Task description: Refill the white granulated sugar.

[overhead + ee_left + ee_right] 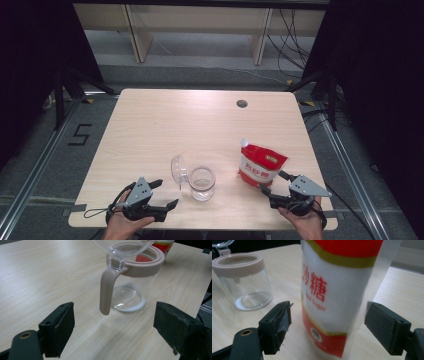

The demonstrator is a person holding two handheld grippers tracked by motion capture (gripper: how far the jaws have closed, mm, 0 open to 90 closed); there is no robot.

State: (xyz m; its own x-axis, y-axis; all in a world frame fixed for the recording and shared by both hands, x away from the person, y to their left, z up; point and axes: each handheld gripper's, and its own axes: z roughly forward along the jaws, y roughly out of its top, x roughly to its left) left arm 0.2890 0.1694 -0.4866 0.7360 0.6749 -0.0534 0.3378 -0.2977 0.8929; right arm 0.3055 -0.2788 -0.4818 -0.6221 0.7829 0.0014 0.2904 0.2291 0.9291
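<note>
Table (150, 130): sitting mid-frame, pale wood.
Sugar bag (337, 290): showing "糖" and "Sugar", upper centre.
Right gripper (328, 327): gaping around bag, untouched.
Left gripper (113, 327): gaping before jar (130, 287).

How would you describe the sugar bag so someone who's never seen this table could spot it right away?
Look at the near right part of the wooden table, just ahead of the right gripper. The sugar bag stands there upright, red and white with a spout, unlike the clear jar beside it.
</note>
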